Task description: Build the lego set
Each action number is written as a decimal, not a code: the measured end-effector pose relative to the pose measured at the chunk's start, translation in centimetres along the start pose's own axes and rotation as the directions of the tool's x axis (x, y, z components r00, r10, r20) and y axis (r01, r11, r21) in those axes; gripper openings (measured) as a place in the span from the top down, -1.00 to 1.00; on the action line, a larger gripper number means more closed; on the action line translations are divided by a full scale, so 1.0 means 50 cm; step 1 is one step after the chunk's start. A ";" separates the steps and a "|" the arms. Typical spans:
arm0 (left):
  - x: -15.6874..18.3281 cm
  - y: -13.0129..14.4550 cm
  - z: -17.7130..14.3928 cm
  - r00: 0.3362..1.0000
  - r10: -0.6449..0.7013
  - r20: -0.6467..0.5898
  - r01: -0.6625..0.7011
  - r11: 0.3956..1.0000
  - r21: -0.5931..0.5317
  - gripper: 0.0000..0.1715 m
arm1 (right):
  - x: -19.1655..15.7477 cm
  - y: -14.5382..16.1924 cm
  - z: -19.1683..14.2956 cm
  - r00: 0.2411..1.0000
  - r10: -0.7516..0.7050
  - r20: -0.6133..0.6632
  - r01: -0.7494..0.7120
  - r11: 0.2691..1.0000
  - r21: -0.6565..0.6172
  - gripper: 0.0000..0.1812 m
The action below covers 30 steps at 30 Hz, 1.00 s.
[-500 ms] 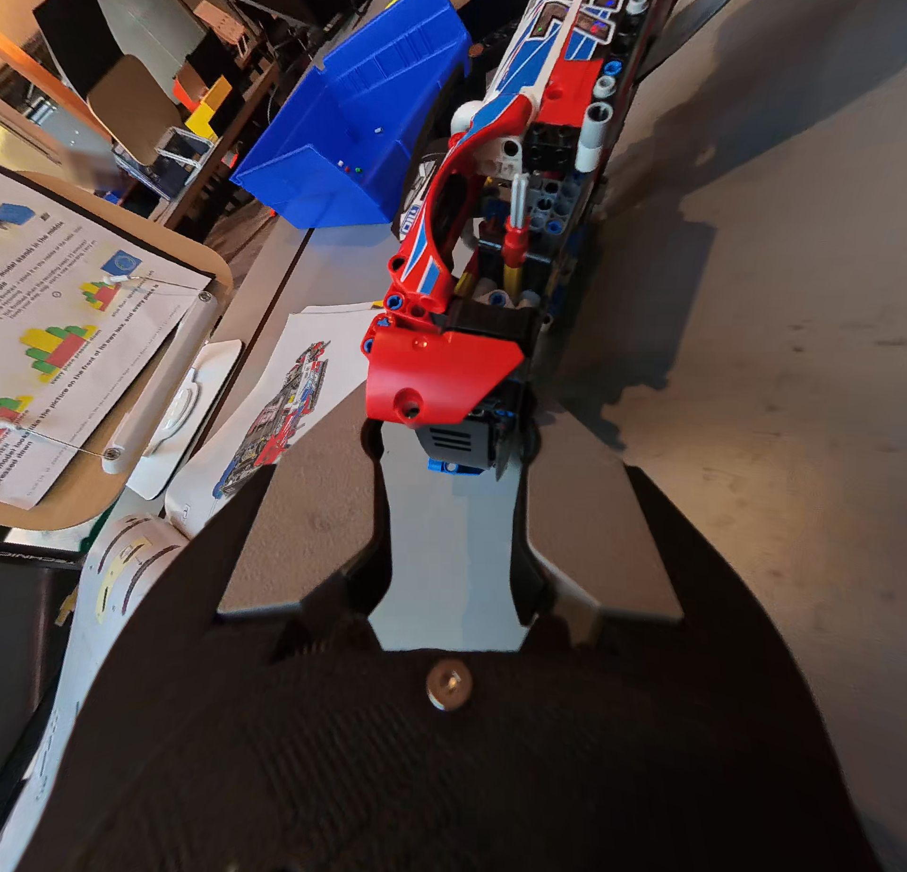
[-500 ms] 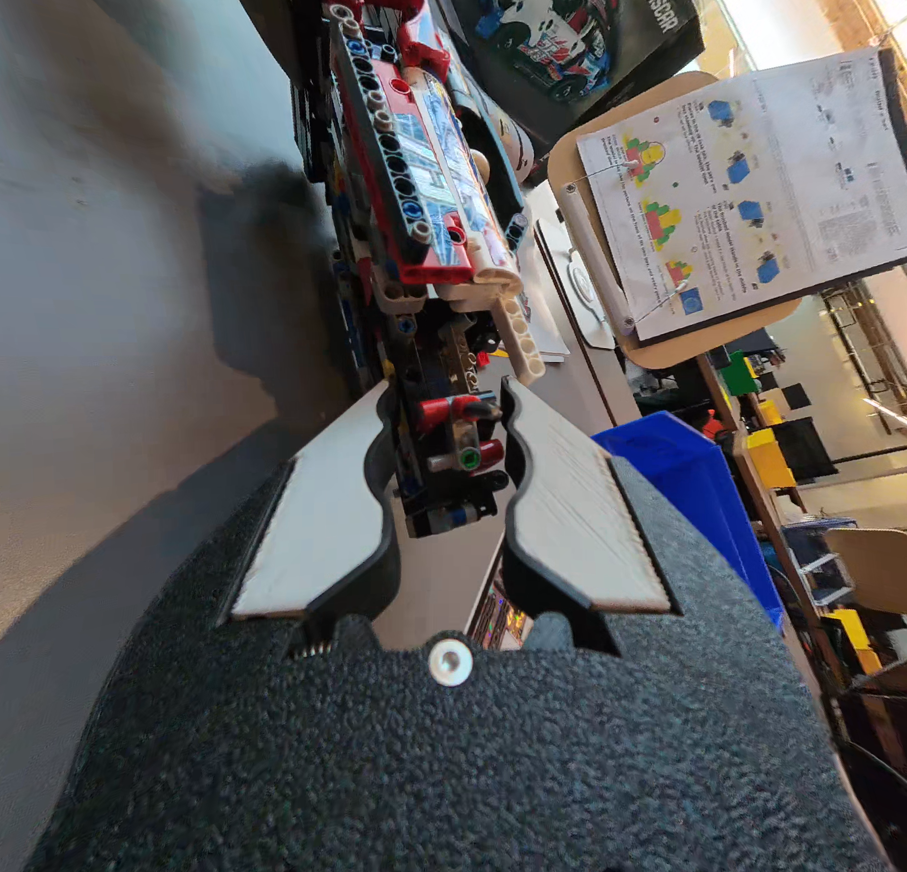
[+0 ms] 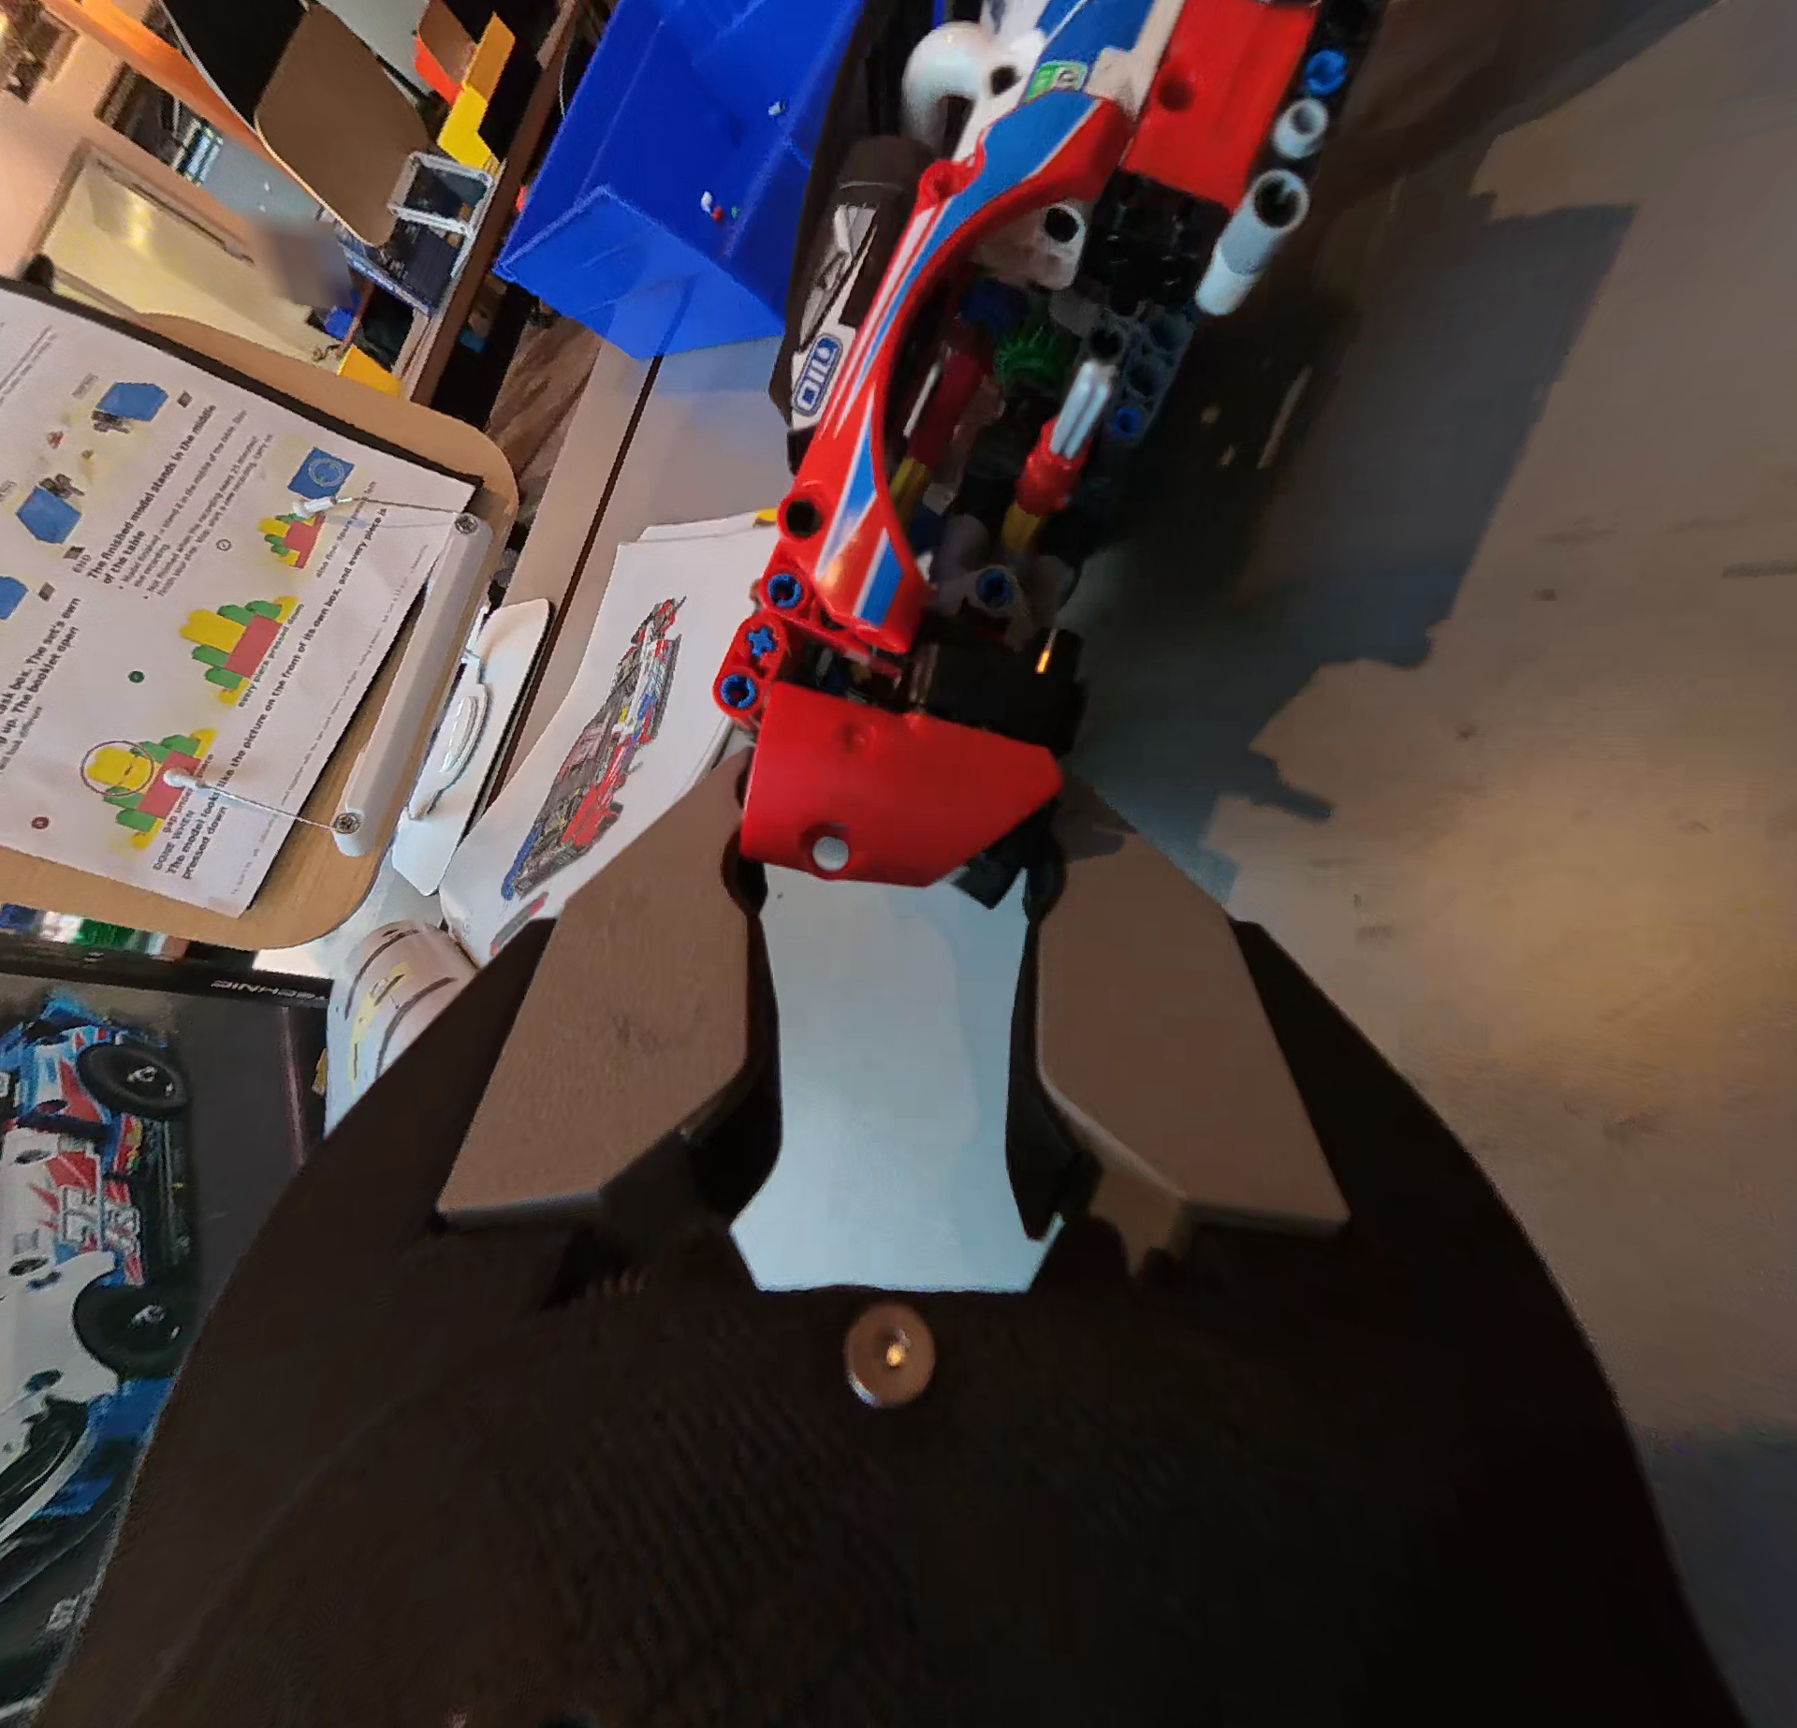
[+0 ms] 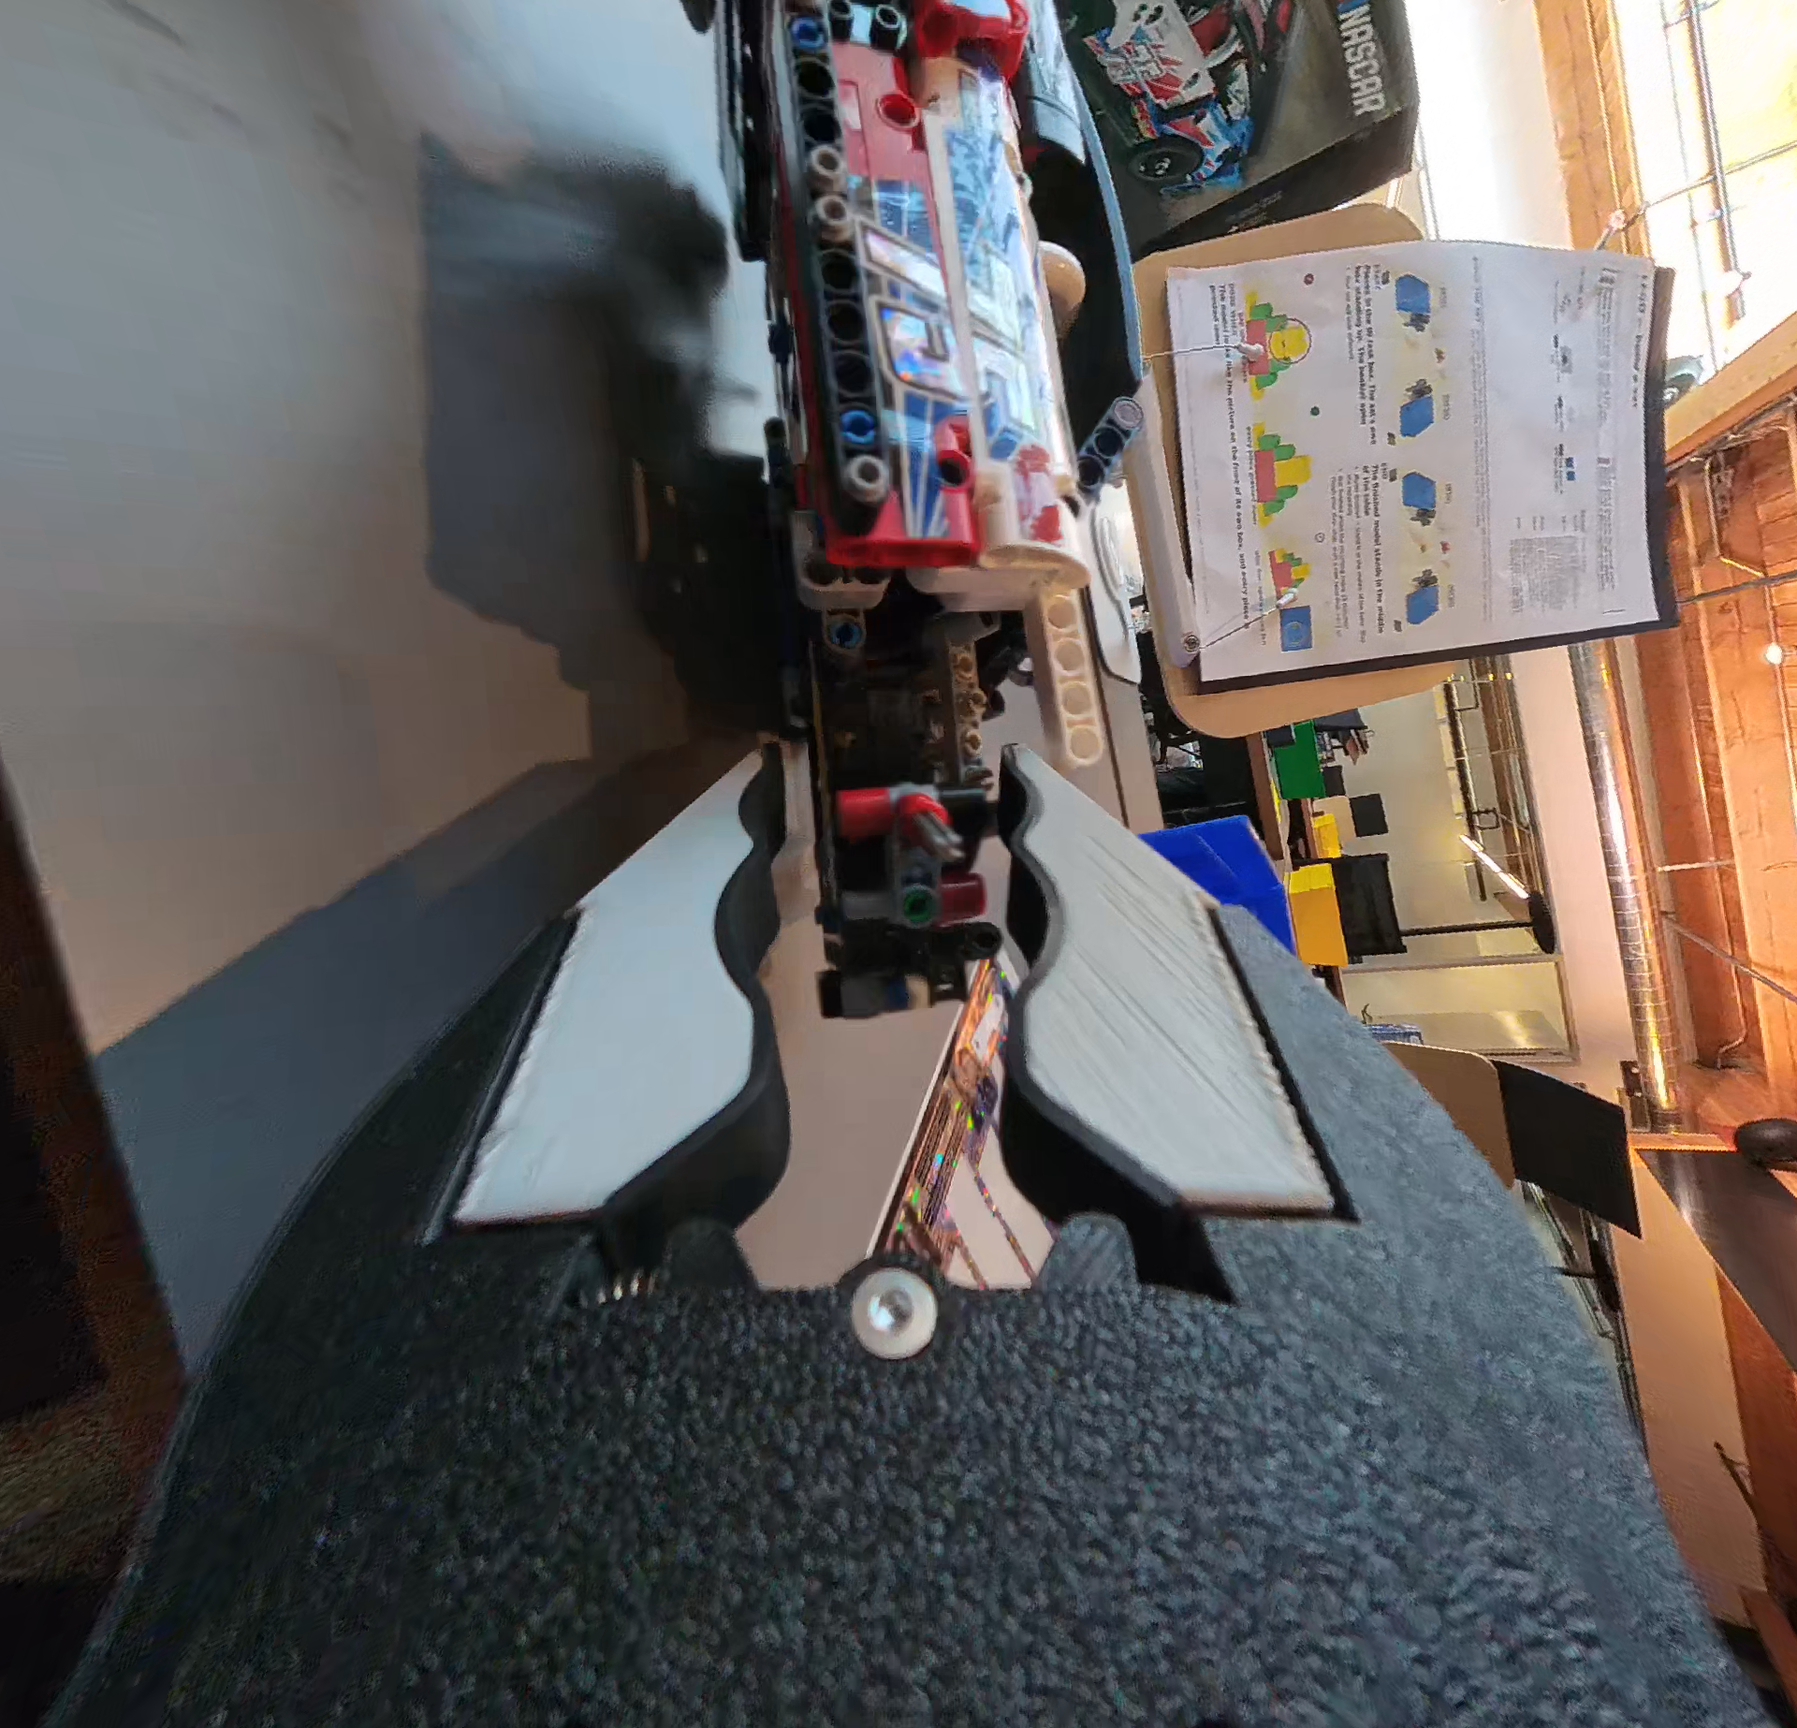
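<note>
The lego car (image 3: 982, 475) is hanging above the bench (image 3: 1556, 806), tipped on its side, and you are carrying it by its two ends: your left claw (image 3: 890, 855) is closing on the red end panel (image 3: 895, 796), your right claw (image 4: 890, 864) on the bare black frame (image 4: 895, 942). Both grips are looking narrow; any twist or pull apart is risking popped pins, or a drop near the blue bin (image 3: 681, 174).

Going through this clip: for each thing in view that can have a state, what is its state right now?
Lego car: partly built, inner parts exposed, held at both ends.
Left tongs: shut on the car's red end panel.
Right tongs: shut on the car's black frame end.
Blue bin: open.
Instruction sheet: clipped to its board.
</note>
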<state>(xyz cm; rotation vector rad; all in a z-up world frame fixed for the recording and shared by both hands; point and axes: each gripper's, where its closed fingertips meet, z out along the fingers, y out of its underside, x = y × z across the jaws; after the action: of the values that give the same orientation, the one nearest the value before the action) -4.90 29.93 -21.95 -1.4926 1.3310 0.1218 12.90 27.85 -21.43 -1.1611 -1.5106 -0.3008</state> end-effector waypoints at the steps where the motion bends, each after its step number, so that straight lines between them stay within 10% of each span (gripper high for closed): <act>1: 0.006 0.005 0.000 1.000 0.007 0.002 -0.007 1.000 -0.017 0.42 | -0.005 -0.002 -0.009 1.000 -0.006 0.004 0.006 1.000 -0.005 0.57; 18: 0.058 0.032 -0.019 0.976 0.215 -0.041 -0.218 0.971 -0.103 0.17 | -0.032 0.047 -0.047 0.946 0.320 0.055 -0.317 0.946 -0.063 0.25; 30: 0.052 0.057 -0.089 0.930 -0.178 -0.321 0.124 0.976 -0.182 -0.10 | -0.029 0.091 -0.017 0.943 0.322 0.078 -0.306 0.937 -0.167 0.27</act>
<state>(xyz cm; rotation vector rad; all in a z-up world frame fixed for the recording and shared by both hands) -8.49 25.57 -23.59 -1.8051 1.4952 -0.1368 16.79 28.69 -24.24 -1.5402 -1.3810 -0.1405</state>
